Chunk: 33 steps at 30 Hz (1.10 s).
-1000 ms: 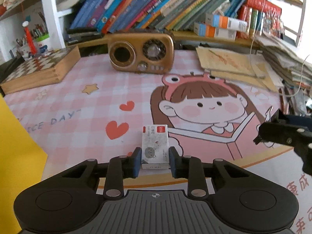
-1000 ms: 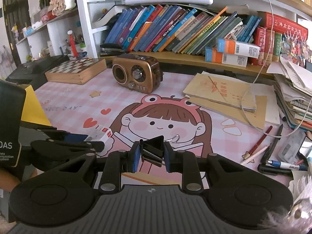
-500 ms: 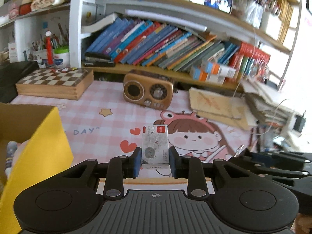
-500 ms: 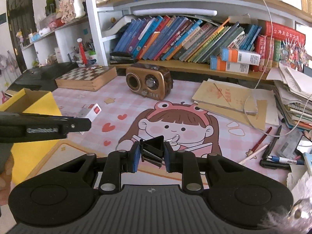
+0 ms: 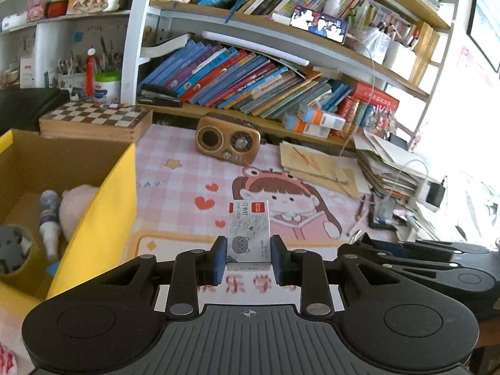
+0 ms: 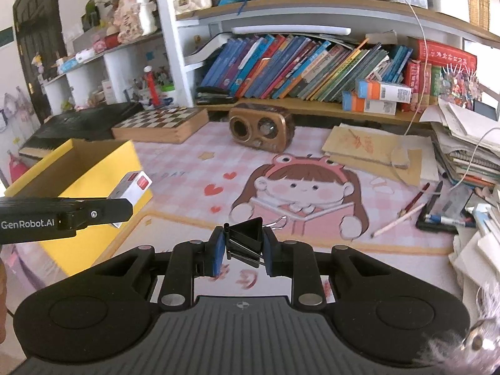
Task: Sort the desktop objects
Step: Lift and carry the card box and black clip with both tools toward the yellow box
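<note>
Yellow cardboard now fills the left of both views: the open box (image 5: 103, 187) that was barely at the edge a second ago has come in close, because I have lifted both tools off the pink cartoon desk mat (image 5: 187, 168) and carried them up and toward it. I can already see into it from the left wrist, where a pink plush (image 5: 76, 206), a small patterned bottle (image 5: 50, 215) and a roll of tape (image 5: 14, 250) lie, so this is plainly where sorted things go.

My left gripper (image 5: 248, 257) is clamped as tight as it goes on the staple box (image 5: 248, 234), which stands upright between the pads; seen from the right wrist it hangs just beside the box's near wall, not yet over the opening. My right gripper (image 6: 240, 250) is equally tight on the black binder clip (image 6: 245, 237), well short of the box, above the mat.

Both pickups look done; what remains is reaching over the rim and releasing, left first by my reckoning.
</note>
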Tool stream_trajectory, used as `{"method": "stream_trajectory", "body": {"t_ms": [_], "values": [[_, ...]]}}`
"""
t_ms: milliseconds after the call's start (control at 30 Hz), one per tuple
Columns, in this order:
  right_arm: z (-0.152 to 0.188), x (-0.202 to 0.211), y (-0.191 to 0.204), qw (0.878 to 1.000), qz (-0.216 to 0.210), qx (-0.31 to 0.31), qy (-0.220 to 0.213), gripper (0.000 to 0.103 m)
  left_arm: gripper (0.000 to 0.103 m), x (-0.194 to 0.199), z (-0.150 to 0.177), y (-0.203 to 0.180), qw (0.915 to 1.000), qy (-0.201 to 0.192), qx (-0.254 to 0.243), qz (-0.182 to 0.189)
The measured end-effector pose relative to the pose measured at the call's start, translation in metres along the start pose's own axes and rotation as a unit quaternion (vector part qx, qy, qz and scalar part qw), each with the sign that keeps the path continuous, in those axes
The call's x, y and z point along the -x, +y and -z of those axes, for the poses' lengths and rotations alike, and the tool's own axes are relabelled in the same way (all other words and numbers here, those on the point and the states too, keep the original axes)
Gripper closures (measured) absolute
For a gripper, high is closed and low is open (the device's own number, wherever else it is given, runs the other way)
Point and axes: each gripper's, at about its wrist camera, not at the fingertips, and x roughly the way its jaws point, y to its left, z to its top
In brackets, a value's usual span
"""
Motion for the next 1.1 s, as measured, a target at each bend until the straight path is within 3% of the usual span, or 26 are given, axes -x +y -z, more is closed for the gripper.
{"method": "stream_trajectory", "body": {"t_ms": [400, 1100], "values": [[0.041, 0.034, 0.081, 0.999, -0.019, 0.013, 0.030, 0.080, 0.075, 0.072, 0.043, 0.036, 0.9999, 0.005, 0.003, 0.009], [0.089, 0.063, 0.211, 0.997, -0.058, 0.033, 0.039, 0.080, 0.075, 0.180, 0.104, 0.118, 0.9995, 0.012, 0.025, -0.018]]}}
